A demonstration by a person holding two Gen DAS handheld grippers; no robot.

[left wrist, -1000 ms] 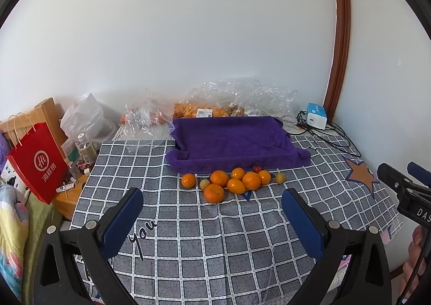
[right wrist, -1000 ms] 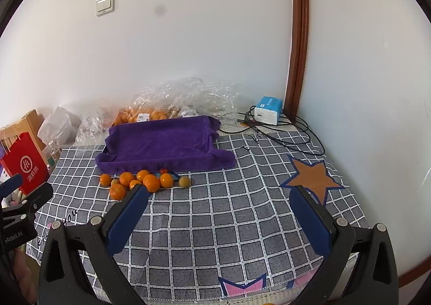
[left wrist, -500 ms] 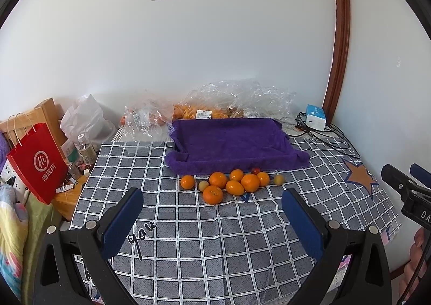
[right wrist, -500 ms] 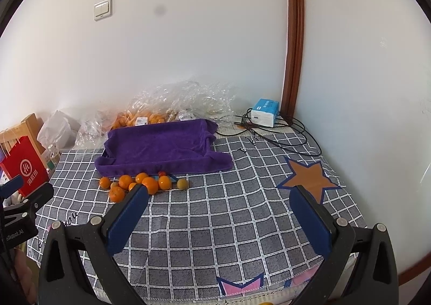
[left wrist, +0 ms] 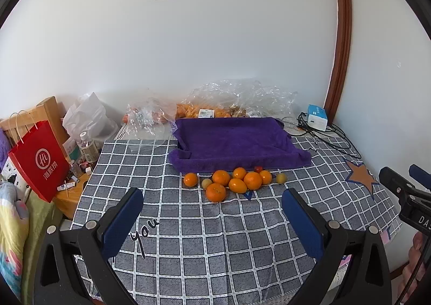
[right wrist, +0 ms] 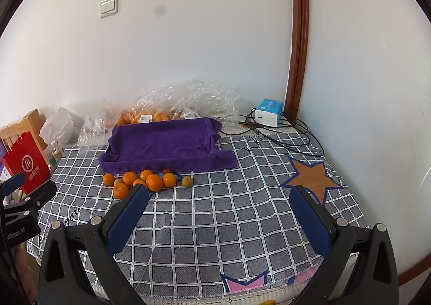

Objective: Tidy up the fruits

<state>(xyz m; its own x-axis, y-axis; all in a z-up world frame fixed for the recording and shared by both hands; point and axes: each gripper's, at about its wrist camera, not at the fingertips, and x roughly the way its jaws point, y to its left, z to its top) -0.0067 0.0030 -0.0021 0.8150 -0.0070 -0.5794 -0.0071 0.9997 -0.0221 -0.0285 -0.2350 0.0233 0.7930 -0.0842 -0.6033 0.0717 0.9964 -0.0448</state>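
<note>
My left gripper (left wrist: 212,213) and right gripper (right wrist: 219,210) hang spread and empty. The oranges (left wrist: 231,182) sit mid-frame beside the vacant purple towel tray (left wrist: 237,140), awaiting sorting.

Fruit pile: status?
Left gripper and right gripper open, empty. Fruit cluster loose on checked cloth, in front of purple towel tray. Path unobstructed.

The grey checked cloth (left wrist: 215,237) covering the bench carries the cursive word "you" (left wrist: 145,231). A red paper shopping bag (left wrist: 40,162) shows a white circular logo above Chinese characters too small to read. The right claw's black body (left wrist: 416,217) reads "DAS"; the left claw's body (right wrist: 16,232) reads "nRobot.AI".
</note>
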